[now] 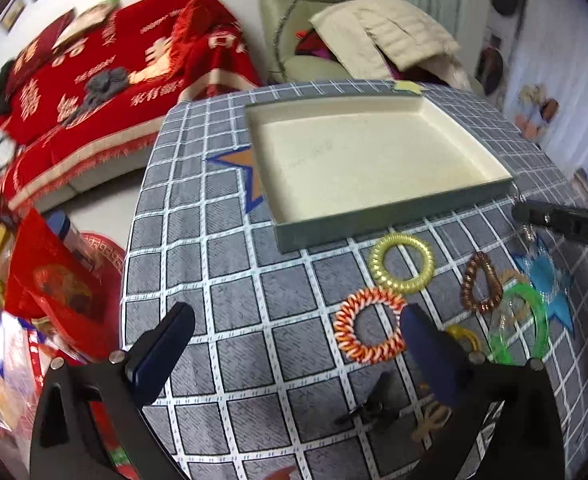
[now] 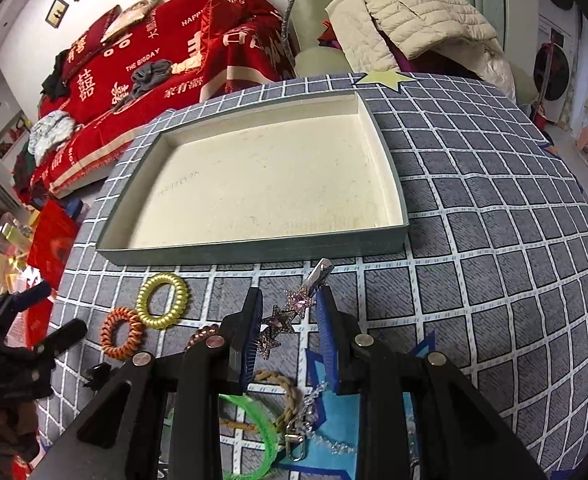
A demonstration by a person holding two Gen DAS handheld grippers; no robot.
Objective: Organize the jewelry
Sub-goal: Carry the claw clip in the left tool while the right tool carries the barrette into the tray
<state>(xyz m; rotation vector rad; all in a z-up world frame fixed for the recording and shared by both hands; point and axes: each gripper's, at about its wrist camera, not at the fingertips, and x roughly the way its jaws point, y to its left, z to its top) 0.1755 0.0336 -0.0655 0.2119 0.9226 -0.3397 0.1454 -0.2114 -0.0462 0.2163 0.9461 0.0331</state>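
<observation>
Right gripper (image 2: 288, 328) gripped a star hair clip (image 2: 290, 312) above the tablecloth (image 2: 494, 240); left gripper (image 1: 294, 344) stood fully open, empty, near the tray (image 1: 394, 212).

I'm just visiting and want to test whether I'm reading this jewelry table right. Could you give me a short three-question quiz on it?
1. True or false: the tray already holds some jewelry.
2. What is caught between the jaws of the right gripper?
A. the yellow coil ring
B. the star hair clip
C. the green bangle
3. Fill in: the left gripper stands ____ over the cloth, beside the orange-and-white coil ring.

Key:
1. False; its cream floor is bare.
2. B.
3. Open, with nothing between its jaws.
</observation>
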